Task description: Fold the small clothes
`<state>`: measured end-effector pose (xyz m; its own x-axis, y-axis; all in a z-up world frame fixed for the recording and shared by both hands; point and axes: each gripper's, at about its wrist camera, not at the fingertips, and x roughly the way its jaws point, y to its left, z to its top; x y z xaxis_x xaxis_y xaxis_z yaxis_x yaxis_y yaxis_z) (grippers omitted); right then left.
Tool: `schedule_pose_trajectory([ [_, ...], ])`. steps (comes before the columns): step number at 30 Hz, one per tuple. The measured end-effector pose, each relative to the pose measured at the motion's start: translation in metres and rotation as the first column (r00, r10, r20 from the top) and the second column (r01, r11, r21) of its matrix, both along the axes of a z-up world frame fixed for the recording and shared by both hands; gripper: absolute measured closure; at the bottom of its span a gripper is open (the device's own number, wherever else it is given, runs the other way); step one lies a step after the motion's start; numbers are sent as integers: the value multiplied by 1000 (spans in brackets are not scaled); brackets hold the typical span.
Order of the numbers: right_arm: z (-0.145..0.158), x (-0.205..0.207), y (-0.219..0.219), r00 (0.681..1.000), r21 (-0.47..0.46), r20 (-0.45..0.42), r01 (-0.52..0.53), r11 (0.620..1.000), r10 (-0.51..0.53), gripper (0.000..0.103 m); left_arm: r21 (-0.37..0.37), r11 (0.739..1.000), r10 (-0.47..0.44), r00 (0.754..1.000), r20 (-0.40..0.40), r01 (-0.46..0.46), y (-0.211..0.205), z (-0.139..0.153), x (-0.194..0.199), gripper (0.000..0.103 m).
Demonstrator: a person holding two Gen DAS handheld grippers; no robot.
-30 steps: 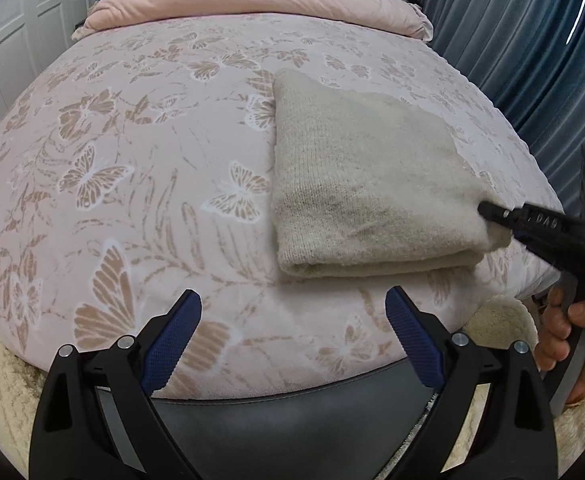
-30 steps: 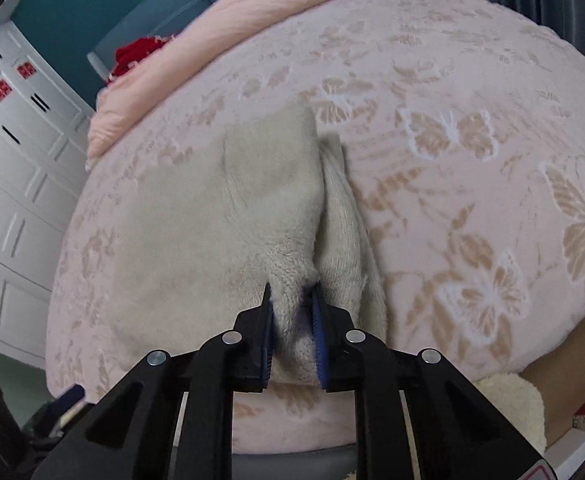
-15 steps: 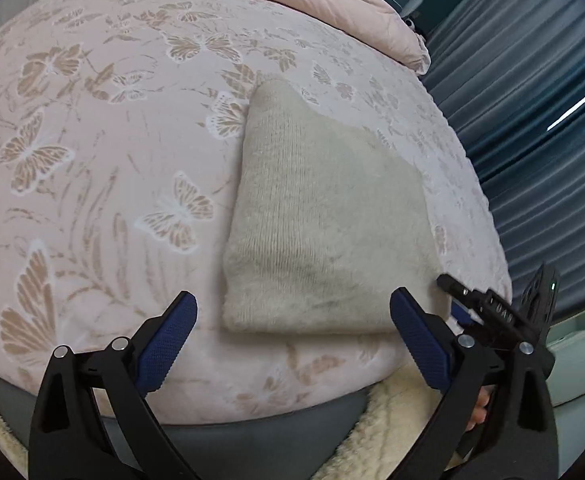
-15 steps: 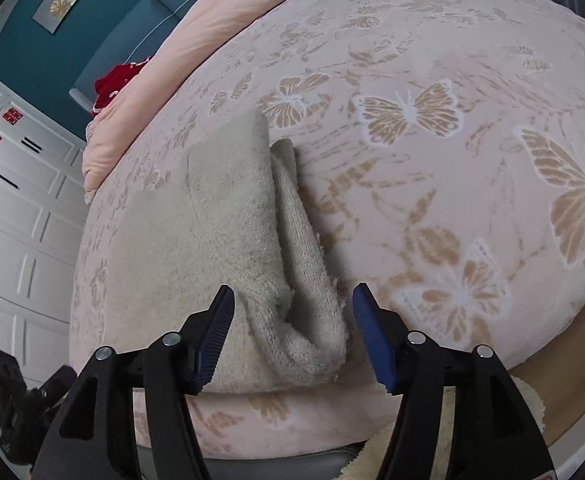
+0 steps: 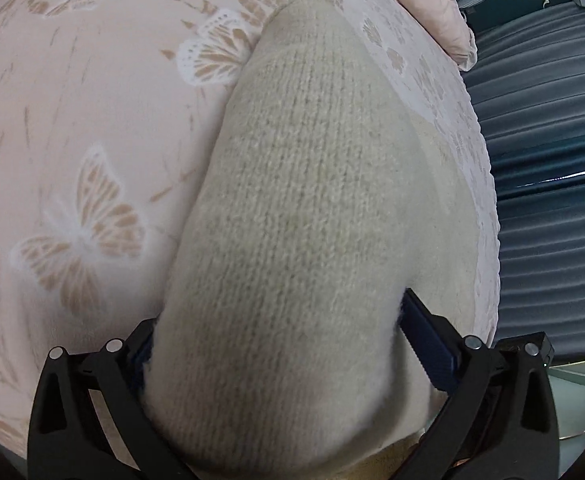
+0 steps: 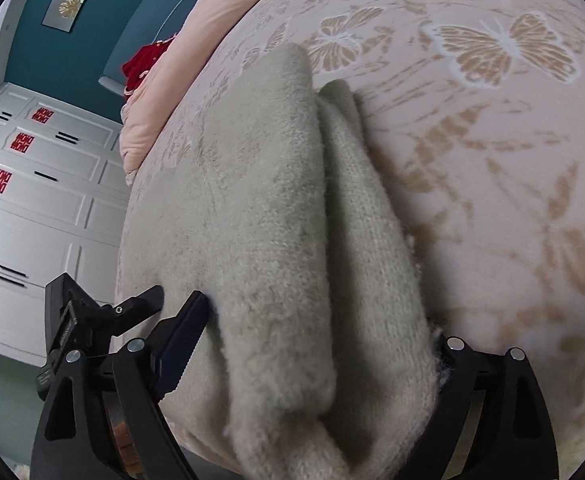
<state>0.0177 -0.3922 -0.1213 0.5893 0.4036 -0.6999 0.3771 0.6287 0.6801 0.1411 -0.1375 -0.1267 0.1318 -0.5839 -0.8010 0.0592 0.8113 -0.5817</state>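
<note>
The bed (image 5: 72,128) is filling most of both views, its pink butterfly cover running from the left of the left wrist frame and across the right half of the right wrist frame. The knit (image 5: 312,200) — a beige, fuzzy garment — is lying near the bed's lower edge, taking up the centre of both frames; in the right wrist view (image 6: 260,208) it is showing at least two stacked layers with a fold running up the middle.

Judging by those layers, the folding is looking well advanced: the piece is already compact, and what remains is probably a last fold or a move to a pile.

The left gripper (image 5: 280,356) is sitting wide, its jaws straddling the knit's near end at the bottom of the frame, not pinching it. The right gripper (image 6: 316,344) is likewise wide, with fabric bulging between the jaws at bottom centre; the left gripper is also peeking in at the lower left of that view.

Hard to make out — whether either gripper is touching cloth underneath, since the knit is covering the fingertips. The garment's type, its far edge and its underside are hidden.
</note>
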Motion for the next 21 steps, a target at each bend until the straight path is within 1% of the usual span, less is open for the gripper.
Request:
schedule_pose_trajectory([
  [1,-1,5,0,1000,25,10,0,1000,0,30,4,1000,2,1000,4,-2,-2,2,2,9],
  [2,-1,9,0,1000,39,12,7,999,-7,38,-2,1000,12,1000,20,-12,-3,7,3,17],
  [3,-1,12,-1,1000,49,11,18,999,-18,56,-7,1000,7,999,37,-7,-3,14,3,35],
  [4,3,11,-3,999,53,28,31,998,-32,62,-8,1000,-3,998,56,4,-3,21,3,46],
  [6,18,6,-1,998,23,61,30,999,-31,65,-22,999,-31,996,84,33,1,34,-2,53],
  [8,36,-6,6,996,-2,86,12,1000,-11,65,-32,998,-57,994,94,61,7,48,-12,54],
  [9,42,-16,10,996,-6,87,4,1000,-4,65,-45,996,-68,994,85,72,11,54,-21,54],
  [11,49,-41,19,998,2,69,-2,1000,2,65,-68,993,-93,994,54,97,22,56,-37,53],
  [13,44,-65,25,1000,15,28,-4,1000,4,63,-67,990,-121,993,4,121,30,45,-57,50],
  [14,36,-75,28,1000,16,-14,1,1000,-1,62,-56,990,-133,990,-35,131,31,33,-64,48],
  [15,26,-84,30,999,23,-52,12,1000,-11,61,-41,990,-136,988,-71,134,32,20,-70,42],
  [16,15,-90,31,996,44,-83,31,999,-28,59,-32,992,-122,987,-100,119,34,7,-74,33],
  [17,6,-96,31,995,79,-90,58,995,-51,59,-47,995,-98,988,-120,93,35,-2,-76,30],
  [18,4,-97,29,994,107,-84,80,991,-71,58,-65,995,-83,990,-117,76,36,-5,-76,29],
  [20,6,-92,27,992,110,-96,97,989,-86,58,-48,995,-93,992,-85,89,30,2,-72,30],
  [21,10,-88,29,991,91,-102,97,991,-87,59,-36,994,-103,992,-69,100,26,9,-70,37],
])
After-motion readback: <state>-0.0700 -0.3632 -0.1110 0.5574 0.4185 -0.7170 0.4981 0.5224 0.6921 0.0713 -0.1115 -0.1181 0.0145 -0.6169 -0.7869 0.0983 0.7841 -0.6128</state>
